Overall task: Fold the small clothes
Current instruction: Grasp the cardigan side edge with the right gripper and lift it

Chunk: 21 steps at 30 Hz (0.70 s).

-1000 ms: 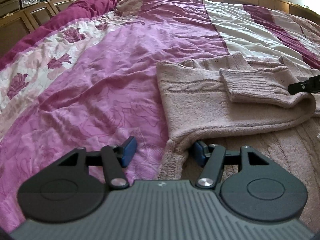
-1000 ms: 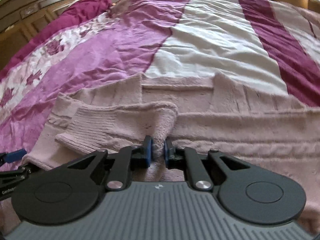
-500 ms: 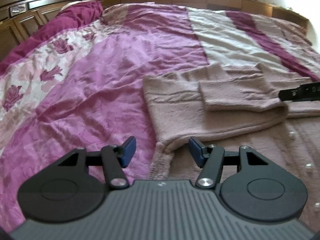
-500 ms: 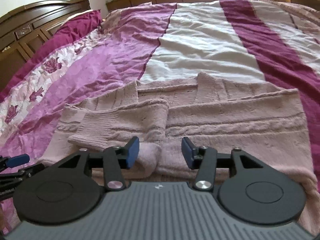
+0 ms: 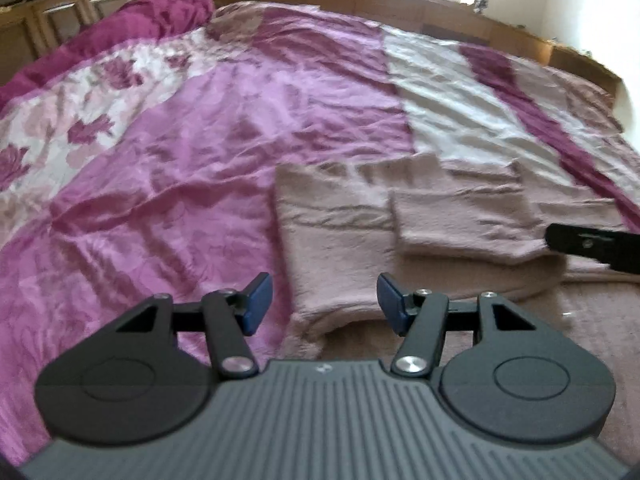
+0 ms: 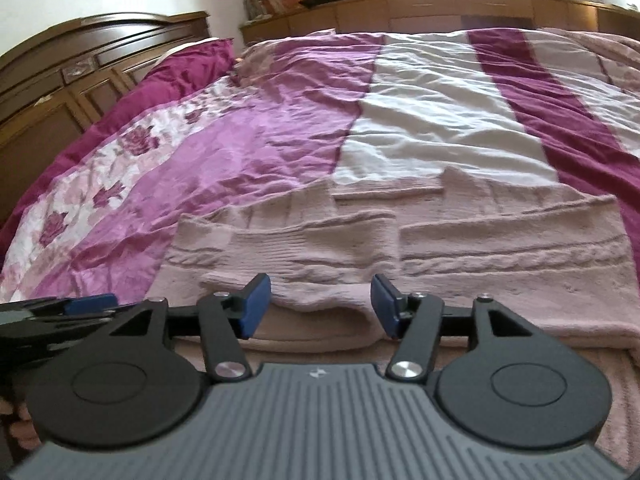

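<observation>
Right gripper [image 6: 320,306] had just been opening, nothing pinched; left gripper [image 5: 322,306] stood wide, empty. Folded sleeve [image 6: 320,252] lay across the sweater [image 6: 520,264]; next grasp judged best at the hem, lower frame.

A dusty-pink cable-knit sweater [image 6: 500,252] lies on a bedspread [image 6: 432,120] striped magenta, white and dark plum with a floral band, beside a dark brown wooden headboard [image 6: 60,80]; each black tool carries blue pads [image 6: 256,304].
</observation>
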{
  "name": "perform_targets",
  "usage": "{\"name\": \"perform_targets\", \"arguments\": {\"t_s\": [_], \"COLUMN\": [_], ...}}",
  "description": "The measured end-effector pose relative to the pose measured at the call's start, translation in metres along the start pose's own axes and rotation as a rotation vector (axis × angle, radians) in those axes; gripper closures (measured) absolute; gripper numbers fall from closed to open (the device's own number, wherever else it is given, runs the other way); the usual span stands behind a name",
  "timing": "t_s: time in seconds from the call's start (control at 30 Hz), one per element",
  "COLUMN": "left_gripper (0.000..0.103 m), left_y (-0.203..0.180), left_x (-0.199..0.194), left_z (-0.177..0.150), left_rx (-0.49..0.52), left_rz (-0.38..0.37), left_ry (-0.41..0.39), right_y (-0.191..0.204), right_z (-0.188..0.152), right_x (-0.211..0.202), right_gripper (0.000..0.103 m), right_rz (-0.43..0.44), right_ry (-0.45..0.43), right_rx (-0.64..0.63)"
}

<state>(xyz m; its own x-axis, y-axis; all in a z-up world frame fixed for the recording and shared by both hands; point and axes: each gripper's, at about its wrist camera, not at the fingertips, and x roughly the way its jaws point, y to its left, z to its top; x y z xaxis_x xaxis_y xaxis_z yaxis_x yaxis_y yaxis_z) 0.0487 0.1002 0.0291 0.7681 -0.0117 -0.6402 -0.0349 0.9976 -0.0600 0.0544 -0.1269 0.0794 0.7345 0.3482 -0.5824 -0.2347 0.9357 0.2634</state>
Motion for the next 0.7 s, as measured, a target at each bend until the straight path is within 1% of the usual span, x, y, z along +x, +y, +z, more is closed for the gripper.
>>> {"name": "perform_targets", "arguments": {"t_s": [0.07,0.17,0.33,0.47,0.57,0.7], "left_gripper": [0.043,0.041,0.041,0.041,0.041,0.041], "left_y": [0.004,0.013,0.013,0.012,0.012,0.01], "left_x": [0.008,0.016,0.016,0.017,0.018,0.019], "left_z": [-0.003,-0.008,-0.011,-0.011,-0.011,-0.012], "left_rx": [-0.006,-0.035,-0.02,-0.021,-0.021,-0.011], "left_rz": [0.034,0.043,0.048,0.047,0.047,0.052], "left_ry": [0.026,0.059,0.058,0.057,0.057,0.055], "right_y": [0.008,0.023,0.043,0.056,0.061,0.065], "right_z": [0.0,0.0,0.0,-0.001,-0.004,-0.007], "right_x": [0.006,0.015,0.031,0.047,0.056,0.073], "right_gripper": [0.036,0.034,0.032,0.032,0.032,0.032], "right_rz": [0.012,0.024,0.054,0.046,0.058,0.056], "right_ry": [0.008,0.011,0.023,0.038,0.046,0.065], "right_rx": [-0.028,-0.092,-0.158,-0.205,-0.232,-0.244]}}
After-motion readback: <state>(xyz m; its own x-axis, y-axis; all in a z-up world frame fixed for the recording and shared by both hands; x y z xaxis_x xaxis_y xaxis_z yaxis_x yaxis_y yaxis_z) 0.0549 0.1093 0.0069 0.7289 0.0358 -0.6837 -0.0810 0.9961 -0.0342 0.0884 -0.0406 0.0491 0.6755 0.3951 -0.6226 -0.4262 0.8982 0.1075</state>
